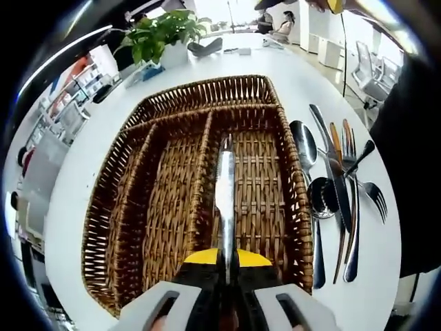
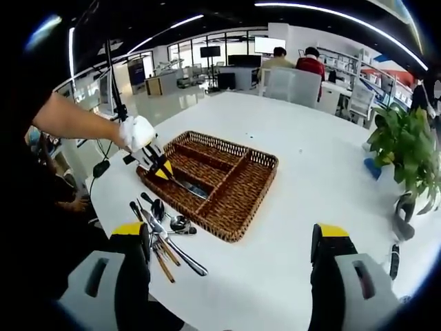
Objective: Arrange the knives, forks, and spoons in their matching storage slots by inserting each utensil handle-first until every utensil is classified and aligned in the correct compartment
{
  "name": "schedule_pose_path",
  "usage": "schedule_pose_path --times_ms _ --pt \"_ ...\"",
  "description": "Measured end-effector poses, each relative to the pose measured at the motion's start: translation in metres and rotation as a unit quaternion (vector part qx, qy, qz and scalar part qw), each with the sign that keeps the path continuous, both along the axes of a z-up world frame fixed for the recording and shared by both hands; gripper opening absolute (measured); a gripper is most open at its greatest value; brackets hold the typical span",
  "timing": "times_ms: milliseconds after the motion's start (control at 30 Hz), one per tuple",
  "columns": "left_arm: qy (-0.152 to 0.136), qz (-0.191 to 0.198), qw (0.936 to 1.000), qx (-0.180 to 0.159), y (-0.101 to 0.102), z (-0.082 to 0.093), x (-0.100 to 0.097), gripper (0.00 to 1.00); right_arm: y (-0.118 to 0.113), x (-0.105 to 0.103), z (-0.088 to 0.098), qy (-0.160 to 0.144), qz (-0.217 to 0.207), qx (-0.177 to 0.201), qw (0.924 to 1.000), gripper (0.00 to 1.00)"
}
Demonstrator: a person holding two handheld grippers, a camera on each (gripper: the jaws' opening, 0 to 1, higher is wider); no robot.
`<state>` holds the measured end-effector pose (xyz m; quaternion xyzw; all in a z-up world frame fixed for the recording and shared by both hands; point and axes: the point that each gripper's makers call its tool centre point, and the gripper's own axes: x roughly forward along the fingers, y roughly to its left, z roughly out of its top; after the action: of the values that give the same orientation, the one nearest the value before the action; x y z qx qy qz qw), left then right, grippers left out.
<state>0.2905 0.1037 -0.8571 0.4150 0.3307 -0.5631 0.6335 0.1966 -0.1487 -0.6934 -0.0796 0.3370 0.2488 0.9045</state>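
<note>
A brown wicker tray [image 1: 207, 89] with three long slots and one cross slot at its far end lies on the white table [image 1: 289, 76]. My left gripper [image 1: 226, 258] is shut on a silver knife [image 1: 224, 193], which points forward low over the tray's rightmost long slot. To the right of the tray lies a loose pile of spoons, forks and knives [image 1: 337, 186]. In the right gripper view a gloved hand holds the left gripper [image 2: 155, 164] over the tray [image 2: 258, 196], and the pile [image 2: 165, 234] lies at the tray's near corner. My right gripper [image 2: 231, 241] stands wide open above the table.
A potted plant [image 1: 162, 31] stands beyond the tray's far end, also seen as the plant [image 2: 406, 141] at the right. Small dark objects [image 2: 394, 258] lie near the table's right edge. Chairs and seated people [image 2: 310, 65] are behind the table.
</note>
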Motion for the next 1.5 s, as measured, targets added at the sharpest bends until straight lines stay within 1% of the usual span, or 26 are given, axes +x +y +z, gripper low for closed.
schedule_pose_path --times_ms 167,200,333,400,500,600,667,733,767,833,867,933,1033,1133,1200,1233,1267,1300,1367,1400,1433,1467,1500 --pt "-0.006 -0.002 1.0000 0.004 0.001 -0.007 -0.001 0.04 -0.002 -0.002 0.000 -0.001 -0.002 -0.005 1.0000 0.99" --pt "-0.005 0.003 1.0000 -0.002 -0.001 -0.005 -0.001 0.04 -0.002 -0.003 0.000 -0.001 -0.003 -0.004 1.0000 0.99" --pt "-0.006 0.005 1.0000 -0.001 -0.002 -0.007 -0.001 0.05 -0.003 -0.004 -0.002 0.002 -0.004 -0.007 1.0000 0.99" --pt "-0.014 -0.002 0.9999 -0.003 -0.002 -0.007 -0.001 0.05 -0.002 -0.004 -0.001 0.002 -0.003 -0.007 1.0000 0.99" --pt "-0.017 -0.005 0.9998 -0.004 -0.002 -0.007 0.000 0.06 0.000 -0.004 0.000 -0.001 -0.002 -0.006 1.0000 0.99" --pt "-0.016 -0.014 0.9998 0.002 -0.003 -0.007 -0.001 0.06 0.001 -0.003 0.001 -0.002 0.000 -0.008 1.0000 0.99" --pt "-0.014 -0.012 0.9998 0.003 -0.003 -0.007 -0.001 0.07 0.002 -0.002 0.003 -0.005 0.003 -0.010 0.9999 0.99" --pt "-0.021 -0.014 0.9997 0.005 -0.003 -0.006 -0.002 0.07 0.003 -0.002 0.006 -0.008 0.003 -0.010 0.9999 0.99" --pt "-0.034 -0.022 0.9992 0.001 -0.005 -0.005 -0.001 0.07 0.003 -0.001 0.008 -0.011 0.003 -0.009 0.9999 0.99" --pt "-0.036 -0.018 0.9992 0.002 -0.006 -0.003 -0.002 0.10 0.002 -0.001 0.010 -0.013 0.002 -0.008 0.9999 0.99" --pt "-0.039 -0.010 0.9991 -0.009 -0.009 0.000 -0.001 0.11 0.002 -0.002 0.010 -0.015 0.003 -0.009 0.9998 0.99" --pt "-0.038 -0.001 0.9992 -0.015 -0.010 0.003 -0.001 0.11 0.002 -0.003 0.012 -0.016 0.003 -0.009 0.9998 0.99" --pt "-0.037 0.018 0.9985 -0.036 -0.013 0.011 -0.001 0.15 0.001 -0.004 0.014 -0.020 0.001 -0.009 0.9998 0.99" --pt "-0.034 0.045 0.9967 -0.059 -0.013 0.024 0.000 0.16 0.001 -0.005 0.017 -0.025 0.000 -0.007 0.9997 0.99" --pt "-0.029 0.073 0.9936 -0.081 -0.012 0.035 0.002 0.16 0.001 -0.005 0.019 -0.028 -0.002 -0.005 0.9996 0.99" --pt "-0.036 0.090 0.9903 -0.100 -0.013 0.044 0.007 0.20 0.001 -0.005 0.020 -0.030 -0.002 -0.004 0.9995 0.99" --pt "-0.043 0.098 0.9887 -0.105 -0.011 0.048 0.010 0.30 0.001 -0.005 0.021 -0.032 -0.003 -0.003 0.9995 0.99" --pt "-0.043 0.123 0.9834 -0.126 -0.010 0.057 0.016 0.37 0.001 -0.005 0.022 -0.033 -0.003 -0.002 0.9994 0.99" --pt "-0.033 0.161 0.9735 -0.159 -0.008 0.072 0.022 0.46 0.002 -0.005 0.025 -0.037 -0.002 -0.001 0.9993 0.99" --pt "-0.033 0.185 0.9655 -0.180 -0.004 0.084 0.028 0.48 0.003 -0.004 0.027 -0.041 -0.002 0.000 0.9992 0.99" --pt "-0.036 0.198 0.9605 -0.192 -0.002 0.093 0.032 0.51 0.003 -0.004 0.027 -0.042 -0.001 0.001 0.9991 0.99" --pt "-0.040 0.213 0.9532 -0.210 0.002 0.105 0.036 0.54 0.003 -0.004 0.029 -0.044 -0.002 0.002 0.9990 0.99" --pt "-0.040 0.225 0.9480 -0.222 0.004 0.112 0.038 0.56 0.003 -0.004 0.030 -0.047 -0.001 0.003 0.9989 0.99"
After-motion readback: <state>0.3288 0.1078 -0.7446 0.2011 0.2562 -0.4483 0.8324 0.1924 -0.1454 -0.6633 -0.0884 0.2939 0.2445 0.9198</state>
